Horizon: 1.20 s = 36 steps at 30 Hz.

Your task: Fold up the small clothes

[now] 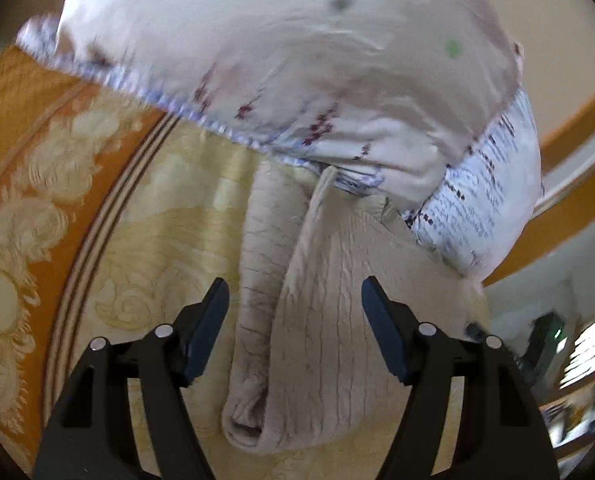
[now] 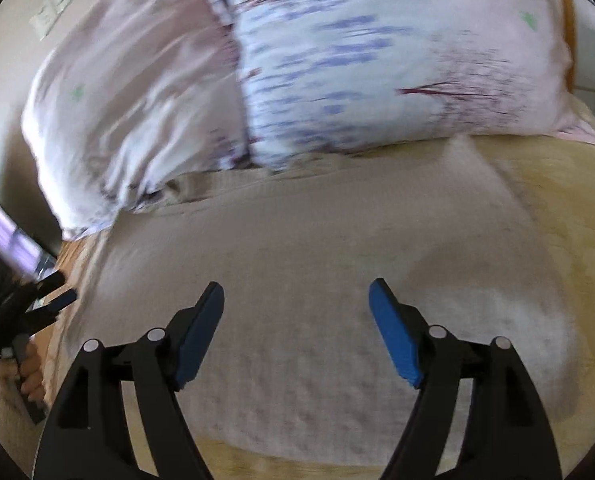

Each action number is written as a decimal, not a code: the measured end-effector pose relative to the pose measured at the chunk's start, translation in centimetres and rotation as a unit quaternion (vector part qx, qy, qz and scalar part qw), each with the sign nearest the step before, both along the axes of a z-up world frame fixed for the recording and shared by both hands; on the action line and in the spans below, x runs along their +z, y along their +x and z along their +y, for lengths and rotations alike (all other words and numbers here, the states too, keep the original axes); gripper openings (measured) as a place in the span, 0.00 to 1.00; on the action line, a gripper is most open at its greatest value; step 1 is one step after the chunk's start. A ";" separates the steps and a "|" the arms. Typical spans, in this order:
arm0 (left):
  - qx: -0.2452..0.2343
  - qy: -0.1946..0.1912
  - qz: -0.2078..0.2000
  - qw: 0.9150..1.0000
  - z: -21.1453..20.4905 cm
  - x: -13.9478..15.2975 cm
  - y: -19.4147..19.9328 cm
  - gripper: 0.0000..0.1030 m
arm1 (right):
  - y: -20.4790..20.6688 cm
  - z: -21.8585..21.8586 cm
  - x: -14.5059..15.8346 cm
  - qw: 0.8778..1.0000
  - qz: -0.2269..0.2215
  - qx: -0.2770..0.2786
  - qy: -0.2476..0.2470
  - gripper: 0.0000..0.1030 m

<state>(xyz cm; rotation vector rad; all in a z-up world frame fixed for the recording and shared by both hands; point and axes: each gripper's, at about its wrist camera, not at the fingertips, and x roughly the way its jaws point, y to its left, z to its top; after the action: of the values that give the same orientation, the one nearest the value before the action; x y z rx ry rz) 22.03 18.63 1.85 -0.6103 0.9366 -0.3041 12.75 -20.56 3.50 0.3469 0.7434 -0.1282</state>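
Bedspread (image 1: 145, 216), yellow-gold with an orange patterned border, fills the left wrist view. Beige garment (image 1: 297, 320) lies on it, partly folded into a long roll, far end touching the pillow (image 1: 289, 60). Left gripper (image 1: 295, 300) spread wide, gripping nothing, fingers straddling the garment.

Right wrist view, blurred: garment (image 2: 297, 280) spread flat on the bedspread (image 2: 569, 208), pillow (image 2: 357, 60) at the far edge. Right gripper (image 2: 297, 300) wide apart, empty, over the cloth. Left gripper (image 2: 53, 300) at the near-left edge.
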 end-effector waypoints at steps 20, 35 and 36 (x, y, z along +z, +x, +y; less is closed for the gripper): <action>0.032 -0.026 0.029 0.999 -2.4 -2.1 1.5 0.58 | 2.3 5.9 -1.6 0.994 0.026 0.048 -0.095 0.86; 0.028 -0.087 0.012 0.996 -3.9 -0.4 1.6 0.15 | 0.7 3.3 -0.5 0.998 0.003 0.054 -0.007 0.87; 0.022 -0.091 0.004 0.996 -4.4 0.2 1.6 0.15 | 0.5 3.1 -0.4 0.999 0.001 0.054 -0.002 0.87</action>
<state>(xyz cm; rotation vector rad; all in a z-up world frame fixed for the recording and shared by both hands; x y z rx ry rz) 23.66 14.25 2.05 -0.7992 0.9073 -0.3504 13.28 -17.49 3.09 0.3029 0.7622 -0.0281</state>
